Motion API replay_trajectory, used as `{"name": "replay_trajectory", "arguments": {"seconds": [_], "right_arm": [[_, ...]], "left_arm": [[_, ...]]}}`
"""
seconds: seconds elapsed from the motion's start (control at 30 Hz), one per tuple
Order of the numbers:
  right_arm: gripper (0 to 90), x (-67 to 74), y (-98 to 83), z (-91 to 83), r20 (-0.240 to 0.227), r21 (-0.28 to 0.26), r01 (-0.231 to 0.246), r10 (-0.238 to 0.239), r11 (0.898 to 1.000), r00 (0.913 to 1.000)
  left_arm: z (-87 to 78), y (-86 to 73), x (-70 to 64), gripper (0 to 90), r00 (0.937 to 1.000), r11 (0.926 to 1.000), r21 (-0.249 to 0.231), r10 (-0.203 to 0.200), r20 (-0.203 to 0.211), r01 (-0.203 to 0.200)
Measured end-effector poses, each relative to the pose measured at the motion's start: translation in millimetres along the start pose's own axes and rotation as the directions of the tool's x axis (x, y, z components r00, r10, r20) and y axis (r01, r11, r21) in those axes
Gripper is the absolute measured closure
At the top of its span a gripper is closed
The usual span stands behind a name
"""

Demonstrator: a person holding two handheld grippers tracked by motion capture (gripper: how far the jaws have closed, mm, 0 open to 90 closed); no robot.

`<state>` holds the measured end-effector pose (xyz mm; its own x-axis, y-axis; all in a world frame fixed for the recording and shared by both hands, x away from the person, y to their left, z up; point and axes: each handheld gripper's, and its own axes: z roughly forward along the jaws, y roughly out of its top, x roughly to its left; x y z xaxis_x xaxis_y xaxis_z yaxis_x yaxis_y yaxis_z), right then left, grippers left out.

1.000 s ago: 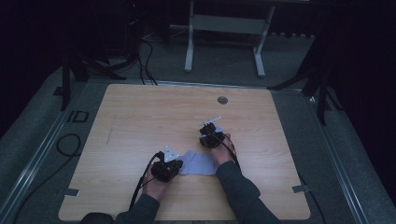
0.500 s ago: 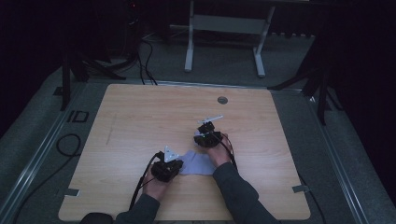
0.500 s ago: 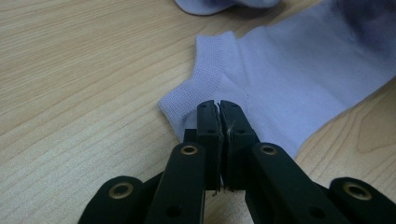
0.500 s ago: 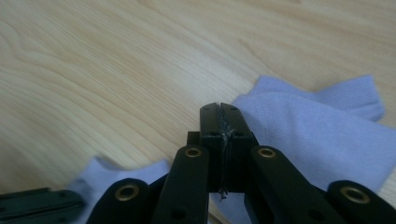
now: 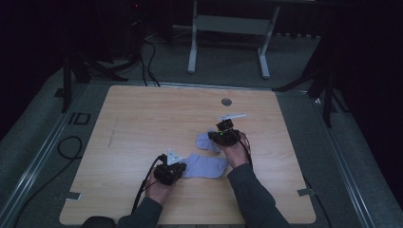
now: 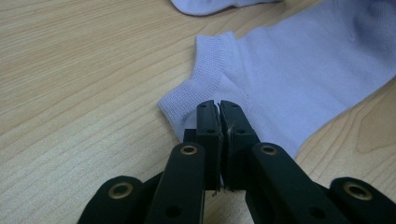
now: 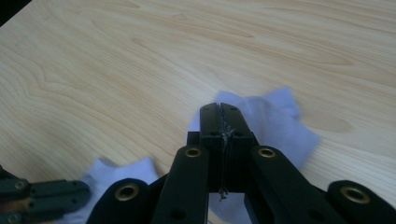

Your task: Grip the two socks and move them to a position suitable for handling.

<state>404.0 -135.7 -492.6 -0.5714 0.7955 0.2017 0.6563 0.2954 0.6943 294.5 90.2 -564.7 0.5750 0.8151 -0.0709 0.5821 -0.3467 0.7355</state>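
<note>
Two pale blue socks are lying on the table (image 5: 142,118), near its front edge. The near sock (image 6: 299,79) is lying flat, and the left gripper (image 6: 218,112) is pinching its cuff edge, with the jaws pressed together on the cloth. The far sock (image 7: 280,123) is lying under the right gripper (image 7: 219,114). Its jaws are closed too, with the tips over this sock, but I cannot tell if they are really holding cloth. In the high view the left gripper (image 5: 169,172) is sitting beside the near sock (image 5: 205,166), and the right gripper (image 5: 224,135) is resting on the far sock (image 5: 206,141). The table is light wood with a small round cap (image 5: 226,101) near its far edge. The room behind is dark, with a grey frame (image 5: 228,28) and cables (image 5: 147,57) on the floor.
</note>
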Motion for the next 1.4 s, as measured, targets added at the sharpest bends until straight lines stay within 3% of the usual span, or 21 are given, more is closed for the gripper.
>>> {"name": "replay_trajectory", "arguments": {"seconds": [0.27, 0.4, 0.43, 0.8, 1.4], "right_arm": [[88.9, -33.1, -18.5, -18.6, 0.042, -0.009, -0.055, 0.055, 0.998, 0.9976], [88.9, -39.4, -22.9, -21.6, 0.053, -0.010, -0.070, 0.070, 0.998, 0.9961], [89.0, -48.3, -28.1, -25.0, 0.071, -0.007, -0.082, 0.082, 0.997, 0.9941], [89.0, -56.7, -31.5, -33.8, 0.137, -0.010, -0.061, 0.062, 0.998, 0.9886], [89.0, -66.8, -39.6, -36.6, 0.173, 0.000, -0.071, 0.070, 0.997, 0.9824]], "left_arm": [[0.3, 0.0, -0.3, 86.7, 1.0000, 1.0000, -0.001, 0.000, -0.001, 0.000], [0.3, 0.0, -0.4, 86.7, 1.0000, 1.0000, -0.001, 0.000, -0.001, 0.000], [0.3, 0.0, -0.3, 86.7, 1.0000, 1.0000, 0.000, 0.001, -0.001, -0.001], [0.3, 0.1, -0.4, 86.7, 1.0000, 1.0000, 0.000, 0.001, -0.001, -0.001], [0.8, 0.3, -0.5, 86.7, 1.0000, 1.0000, -0.002, 0.002, -0.001, -0.002]]}}
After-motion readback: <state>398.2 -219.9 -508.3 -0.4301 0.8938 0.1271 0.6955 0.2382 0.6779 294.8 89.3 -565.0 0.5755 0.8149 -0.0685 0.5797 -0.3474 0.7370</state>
